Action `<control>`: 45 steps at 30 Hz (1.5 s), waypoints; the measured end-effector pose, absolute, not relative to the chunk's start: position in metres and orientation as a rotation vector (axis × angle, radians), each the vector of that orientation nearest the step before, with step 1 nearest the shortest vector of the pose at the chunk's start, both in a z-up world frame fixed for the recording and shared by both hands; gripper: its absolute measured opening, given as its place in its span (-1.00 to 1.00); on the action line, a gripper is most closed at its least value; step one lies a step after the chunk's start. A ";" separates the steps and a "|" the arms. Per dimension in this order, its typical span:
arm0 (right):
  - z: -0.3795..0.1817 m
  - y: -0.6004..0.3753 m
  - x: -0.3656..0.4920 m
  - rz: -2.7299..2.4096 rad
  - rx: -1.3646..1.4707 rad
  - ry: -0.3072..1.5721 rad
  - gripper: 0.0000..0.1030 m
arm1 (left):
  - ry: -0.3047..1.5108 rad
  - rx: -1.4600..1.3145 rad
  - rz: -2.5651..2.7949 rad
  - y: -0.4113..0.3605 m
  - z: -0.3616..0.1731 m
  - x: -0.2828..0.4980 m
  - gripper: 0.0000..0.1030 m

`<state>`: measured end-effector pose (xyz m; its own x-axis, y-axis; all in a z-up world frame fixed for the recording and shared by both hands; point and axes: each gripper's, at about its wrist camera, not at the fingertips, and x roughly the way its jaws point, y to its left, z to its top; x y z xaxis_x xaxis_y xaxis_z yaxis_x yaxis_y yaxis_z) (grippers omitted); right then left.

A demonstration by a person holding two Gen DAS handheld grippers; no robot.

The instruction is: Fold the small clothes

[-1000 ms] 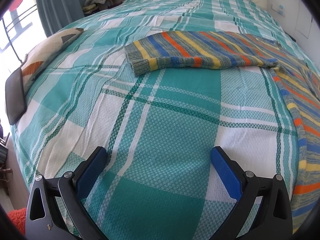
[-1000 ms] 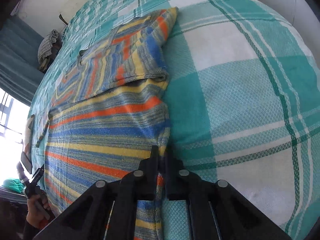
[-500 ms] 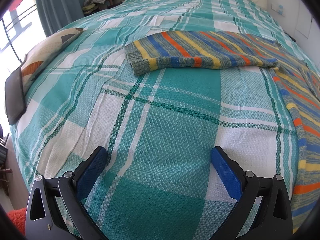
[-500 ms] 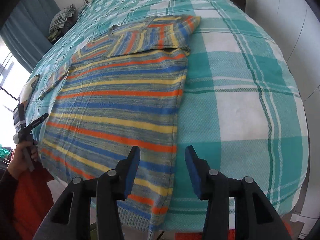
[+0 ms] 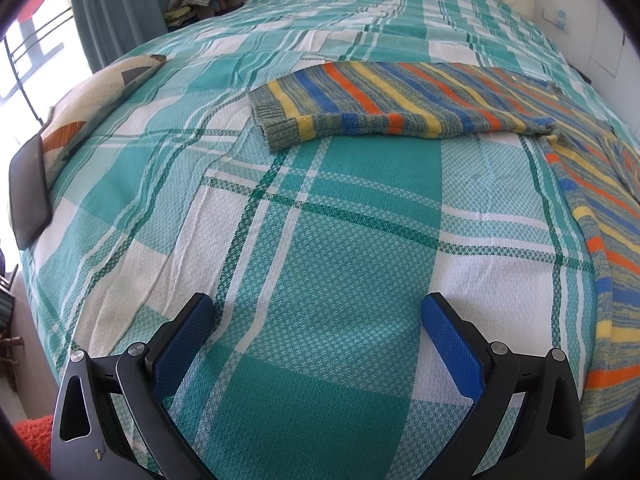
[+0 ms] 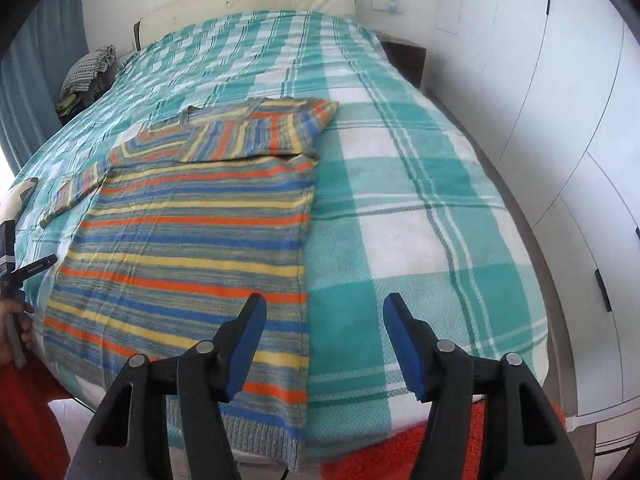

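A striped sweater [image 6: 192,240] lies flat on a bed covered with a teal and white checked bedspread [image 6: 400,208].

The sweater's right sleeve [image 6: 260,132] is folded across its chest; its left sleeve [image 5: 384,108] stretches out sideways over the bedspread. The right gripper [image 6: 324,320] hovers above the sweater's lower side edge, its jaws opening with nothing between them. The left gripper [image 5: 318,320] hangs over bare bedspread, jaws wide and empty, well short of the outstretched sleeve.
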<state>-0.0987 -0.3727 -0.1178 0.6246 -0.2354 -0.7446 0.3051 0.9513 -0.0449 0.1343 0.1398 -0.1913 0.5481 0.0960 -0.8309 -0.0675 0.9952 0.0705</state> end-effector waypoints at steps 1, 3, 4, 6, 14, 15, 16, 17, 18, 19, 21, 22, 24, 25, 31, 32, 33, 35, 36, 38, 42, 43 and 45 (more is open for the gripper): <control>-0.117 -0.374 -0.098 -0.323 0.082 0.817 0.21 | 0.988 0.031 0.096 0.140 -0.191 0.134 0.99; -0.119 -0.378 -0.098 -0.324 0.118 0.792 0.21 | 0.988 0.031 0.094 0.140 -0.191 0.135 0.99; -0.123 -0.381 -0.097 -0.316 0.152 0.792 0.21 | 0.987 0.032 0.094 0.140 -0.191 0.134 0.99; -0.131 -0.385 -0.094 -0.306 0.200 0.812 0.21 | 0.985 0.033 0.094 0.139 -0.191 0.135 0.99; -0.147 -0.385 -0.089 -0.298 0.243 0.837 0.21 | 0.981 0.035 0.096 0.139 -0.192 0.134 0.99; -0.148 -0.386 -0.089 -0.298 0.249 0.839 0.21 | 0.981 0.035 0.096 0.139 -0.192 0.134 0.99; -0.149 -0.386 -0.089 -0.299 0.255 0.840 0.21 | 0.981 0.035 0.096 0.139 -0.192 0.134 0.99; -0.149 -0.387 -0.089 -0.299 0.260 0.840 0.21 | 0.981 0.035 0.096 0.139 -0.192 0.134 0.99; -0.149 -0.388 -0.089 -0.300 0.265 0.838 0.21 | 0.981 0.035 0.096 0.138 -0.191 0.134 0.99; -0.149 -0.388 -0.090 -0.300 0.268 0.836 0.21 | 0.981 0.035 0.096 0.138 -0.191 0.135 0.99; -0.148 -0.388 -0.091 -0.301 0.271 0.830 0.21 | 0.981 0.035 0.096 0.138 -0.191 0.135 0.99; -0.148 -0.388 -0.091 -0.302 0.272 0.828 0.21 | 0.980 0.035 0.096 0.138 -0.191 0.135 0.99; -0.147 -0.388 -0.092 -0.302 0.273 0.825 0.21 | 0.980 0.035 0.096 0.138 -0.191 0.134 0.99; -0.147 -0.388 -0.092 -0.301 0.273 0.825 0.21 | 0.980 0.036 0.096 0.138 -0.191 0.135 0.99; -0.147 -0.388 -0.093 -0.296 0.277 0.824 0.21 | 0.977 0.037 0.095 0.138 -0.190 0.135 0.99; -0.147 -0.388 -0.093 -0.296 0.278 0.825 0.21 | 0.976 0.037 0.096 0.138 -0.190 0.134 0.99; -0.147 -0.388 -0.093 -0.296 0.279 0.825 0.21 | 0.976 0.037 0.096 0.138 -0.189 0.134 0.99; -0.147 -0.388 -0.093 -0.297 0.283 0.826 0.21 | 0.975 0.038 0.096 0.138 -0.189 0.134 0.99; -0.147 -0.388 -0.093 -0.297 0.284 0.825 0.21 | 0.974 0.038 0.096 0.138 -0.189 0.134 0.99; -0.147 -0.389 -0.093 -0.297 0.285 0.825 0.21 | 0.974 0.038 0.096 0.138 -0.189 0.134 0.99; -0.147 -0.388 -0.092 -0.293 0.279 0.829 0.21 | 0.974 0.038 0.096 0.138 -0.189 0.133 0.99; -0.147 -0.387 -0.092 -0.293 0.277 0.830 0.21 | 0.974 0.038 0.096 0.138 -0.189 0.134 0.99; -0.148 -0.386 -0.092 -0.289 0.275 0.831 0.21 | 0.973 0.038 0.097 0.138 -0.189 0.133 0.99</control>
